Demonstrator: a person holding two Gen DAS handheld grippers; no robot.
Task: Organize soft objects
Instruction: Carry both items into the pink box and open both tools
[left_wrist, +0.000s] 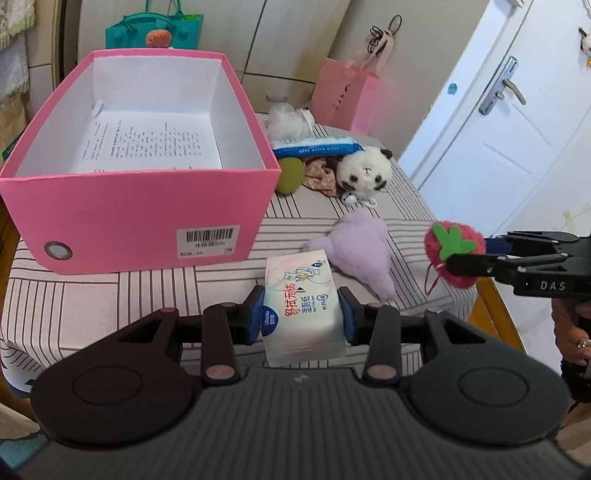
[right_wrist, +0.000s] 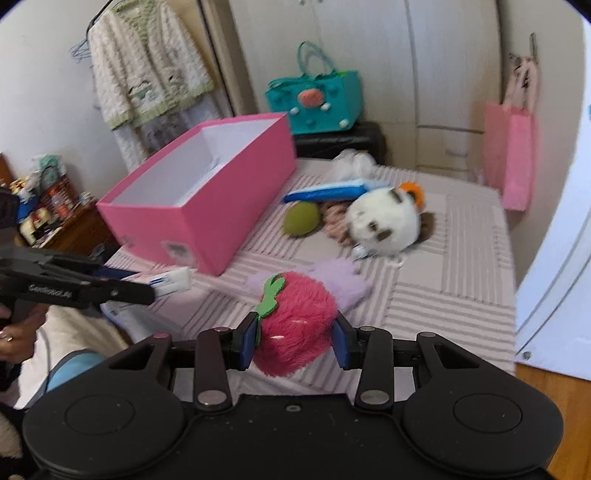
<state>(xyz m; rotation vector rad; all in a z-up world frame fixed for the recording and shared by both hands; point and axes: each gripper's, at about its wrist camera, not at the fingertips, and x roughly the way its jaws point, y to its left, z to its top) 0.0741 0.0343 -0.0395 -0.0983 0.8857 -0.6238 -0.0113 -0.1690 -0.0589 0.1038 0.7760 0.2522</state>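
Note:
My left gripper (left_wrist: 302, 317) is shut on a white wet-wipes pack (left_wrist: 302, 295), held above the striped table in front of the open pink box (left_wrist: 136, 214). My right gripper (right_wrist: 295, 338) is shut on a pink plush strawberry (right_wrist: 295, 325); it also shows at the right of the left wrist view (left_wrist: 454, 254). On the table lie a purple plush (left_wrist: 362, 251), a white panda plush (left_wrist: 364, 171), a green ball (left_wrist: 290, 175), a floral scrunchie (left_wrist: 321, 177), a blue wipes pack (left_wrist: 317, 144) and white fluff (left_wrist: 286, 120). The box holds only a printed sheet (left_wrist: 147, 146).
The pink box (right_wrist: 199, 206) fills the table's left half. A pink paper bag (left_wrist: 347, 96) and a teal bag (left_wrist: 155, 31) stand behind the table. A white door (left_wrist: 517, 110) is at right. The table's wooden edge (left_wrist: 495, 310) runs by the right gripper.

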